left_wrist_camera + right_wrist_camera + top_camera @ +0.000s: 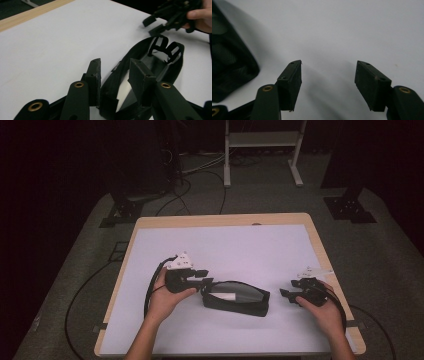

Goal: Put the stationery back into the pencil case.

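Pouch (235, 298): black outside, pale grey-white lining inside, black straps across the far end. Left gripper (205, 279): black body and jaws, white plate on top, brass-coloured rivets on the arms. Right gripper (289, 289): same black, white plate, brass-coloured rivets. Table (220, 220): light wood edge, plain white sheet (240, 250) on top, no pattern. Floor (395, 270): grey carpet, black cables.
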Demonstrator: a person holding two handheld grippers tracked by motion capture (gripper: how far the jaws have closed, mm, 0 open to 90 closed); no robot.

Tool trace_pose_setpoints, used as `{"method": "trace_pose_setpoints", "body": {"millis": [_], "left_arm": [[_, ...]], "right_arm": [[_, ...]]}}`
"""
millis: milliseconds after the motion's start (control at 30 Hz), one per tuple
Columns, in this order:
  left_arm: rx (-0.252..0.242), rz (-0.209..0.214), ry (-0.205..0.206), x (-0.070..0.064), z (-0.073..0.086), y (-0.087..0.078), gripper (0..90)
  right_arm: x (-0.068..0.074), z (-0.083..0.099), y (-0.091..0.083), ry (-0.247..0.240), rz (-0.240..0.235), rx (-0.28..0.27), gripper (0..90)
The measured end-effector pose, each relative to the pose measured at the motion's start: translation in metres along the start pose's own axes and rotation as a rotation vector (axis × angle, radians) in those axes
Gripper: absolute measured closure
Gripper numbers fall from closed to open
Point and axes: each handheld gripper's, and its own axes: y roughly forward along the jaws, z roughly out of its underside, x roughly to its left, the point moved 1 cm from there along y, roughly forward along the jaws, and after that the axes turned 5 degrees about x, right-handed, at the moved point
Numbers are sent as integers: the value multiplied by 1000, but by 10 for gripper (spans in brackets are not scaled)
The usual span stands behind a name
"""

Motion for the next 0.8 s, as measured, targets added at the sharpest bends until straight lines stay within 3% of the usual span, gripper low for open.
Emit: {"method": "trace_pose_setpoints", "body": {"millis": [467,800], "left_arm": [[33,-79,-40,22,14,0,669],[50,-98,-71,34,22,12,675]], "right_arm": [[28,13,-19,-62,-108,-7,373],[44,25,-22,-128,-170,13,309]]}}
